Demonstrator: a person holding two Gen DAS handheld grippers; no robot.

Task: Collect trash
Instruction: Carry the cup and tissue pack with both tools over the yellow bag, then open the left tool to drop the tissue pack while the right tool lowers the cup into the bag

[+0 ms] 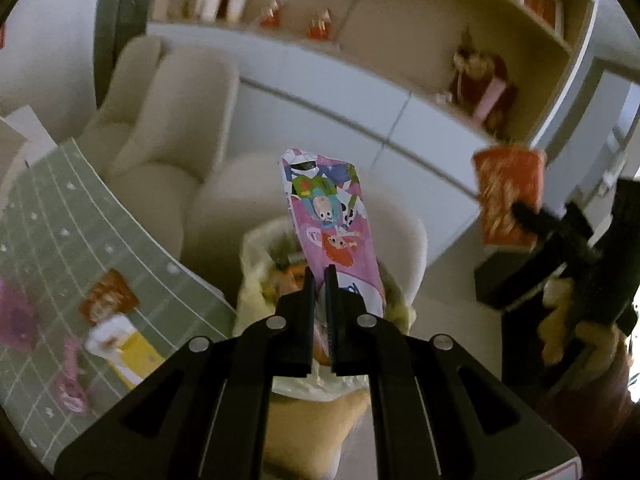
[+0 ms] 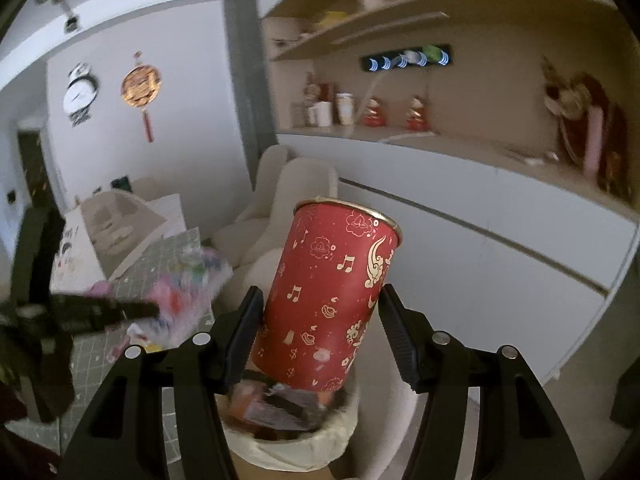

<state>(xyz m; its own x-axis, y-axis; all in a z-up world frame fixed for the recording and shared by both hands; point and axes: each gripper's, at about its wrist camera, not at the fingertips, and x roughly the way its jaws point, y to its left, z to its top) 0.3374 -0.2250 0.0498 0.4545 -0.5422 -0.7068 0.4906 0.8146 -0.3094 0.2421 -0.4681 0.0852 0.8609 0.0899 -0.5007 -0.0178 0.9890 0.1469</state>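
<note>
Pink cartoon-printed wrapper (image 1: 332,220) stands up from the left gripper (image 1: 320,280), whose jaws are pinched nearly together on its lower end, directly above the lined trash bin (image 1: 256,264), apparently ready for release. Left of the jaws, more litter (image 1: 108,300) lies on the green gridded worktop (image 1: 52,216).

In the right wrist view, a red paper cup (image 2: 328,300) with gold motifs tilts between the right gripper (image 2: 320,320); its jaws are spread wide, the left one against the cup, contact on the right unclear. The bin below suggests a drop.
</note>
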